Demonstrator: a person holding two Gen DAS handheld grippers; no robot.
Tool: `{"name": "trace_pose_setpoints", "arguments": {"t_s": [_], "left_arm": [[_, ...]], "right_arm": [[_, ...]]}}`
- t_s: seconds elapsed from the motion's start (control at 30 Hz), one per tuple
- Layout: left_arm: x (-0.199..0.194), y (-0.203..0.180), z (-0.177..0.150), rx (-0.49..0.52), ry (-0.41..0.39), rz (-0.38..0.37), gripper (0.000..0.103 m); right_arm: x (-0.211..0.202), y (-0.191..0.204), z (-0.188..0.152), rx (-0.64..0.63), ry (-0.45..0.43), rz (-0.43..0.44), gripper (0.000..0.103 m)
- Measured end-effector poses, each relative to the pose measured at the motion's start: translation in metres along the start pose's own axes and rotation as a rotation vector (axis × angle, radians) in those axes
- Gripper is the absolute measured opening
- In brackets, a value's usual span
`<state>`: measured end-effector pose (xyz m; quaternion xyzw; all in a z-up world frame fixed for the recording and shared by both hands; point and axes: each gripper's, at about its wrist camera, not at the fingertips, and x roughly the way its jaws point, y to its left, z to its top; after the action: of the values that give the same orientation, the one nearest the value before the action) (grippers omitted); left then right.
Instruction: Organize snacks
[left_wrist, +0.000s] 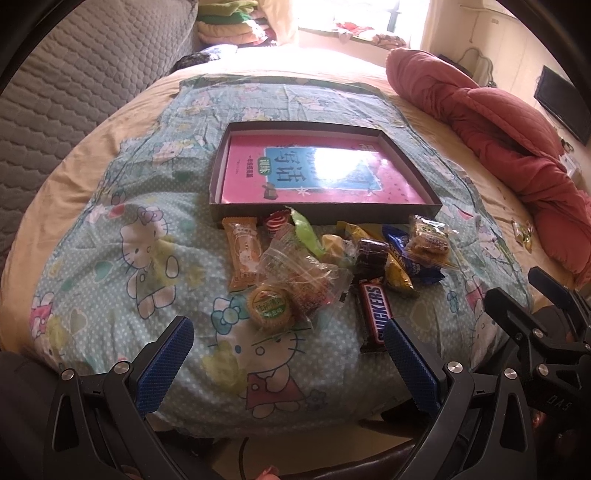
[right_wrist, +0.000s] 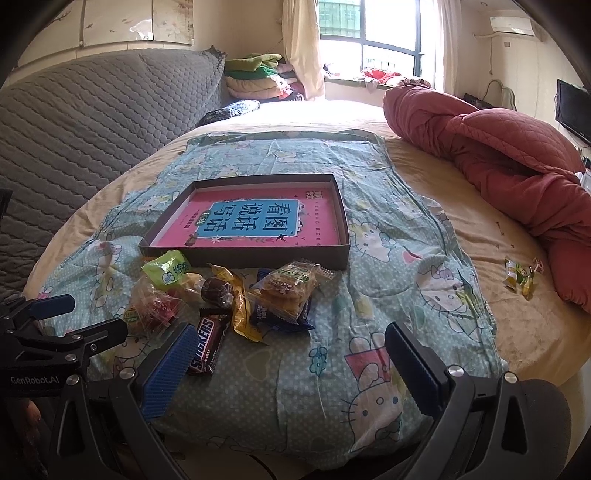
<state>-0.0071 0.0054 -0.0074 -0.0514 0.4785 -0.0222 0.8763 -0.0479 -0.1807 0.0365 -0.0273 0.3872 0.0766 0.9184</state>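
While both grippers hover low over the near edge of the bed, the shallow dark cardboard box lid (right_wrist: 334, 254) lies open-side up on the pale green cartoon-cat printed cloth (right_wrist: 388, 295), holding only a flat pink book (right_wrist: 255, 221); its blue label carries large Chinese characters. Just in front of the tray's near wall sits the loose pile of wrapped snacks (left_wrist: 332, 266), none of them inside it. Readable among them: a brown bar marked SNICKERS (left_wrist: 376, 314), nearest the grippers; a round yellow tart with a green Chinese-lettered lid (left_wrist: 269, 304); an orange biscuit packet (left_wrist: 242, 254); a light green pouch (right_wrist: 168, 273) with Chinese writing. A few small sweets (right_wrist: 521, 275) lie well apart, beside the red quilt (right_wrist: 517, 155). The left gripper (left_wrist: 284, 343) stands wide apart and empty, as does the right gripper (right_wrist: 291, 347), whose left blue pad (right_wrist: 170, 369) overlaps the bar in view.
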Motion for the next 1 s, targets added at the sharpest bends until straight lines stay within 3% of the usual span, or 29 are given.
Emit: {"name": "trace_pose_setpoints", "arguments": {"t_s": [0.3, 0.6, 1.0], "left_arm": [[0.012, 0.023, 0.001, -0.078, 0.052, -0.014, 0.102], [0.026, 0.027, 0.012, -0.123, 0.088, -0.078, 0.102], [0.048, 0.015, 0.028, -0.043, 0.097, -0.089, 0.102]], "right_arm": [[0.005, -0.001, -0.001, 0.007, 0.022, 0.026, 0.102], [0.017, 0.007, -0.003, -0.004, 0.066, 0.069, 0.102], [0.041, 0.023, -0.008, -0.026, 0.145, 0.143, 0.102]]}}
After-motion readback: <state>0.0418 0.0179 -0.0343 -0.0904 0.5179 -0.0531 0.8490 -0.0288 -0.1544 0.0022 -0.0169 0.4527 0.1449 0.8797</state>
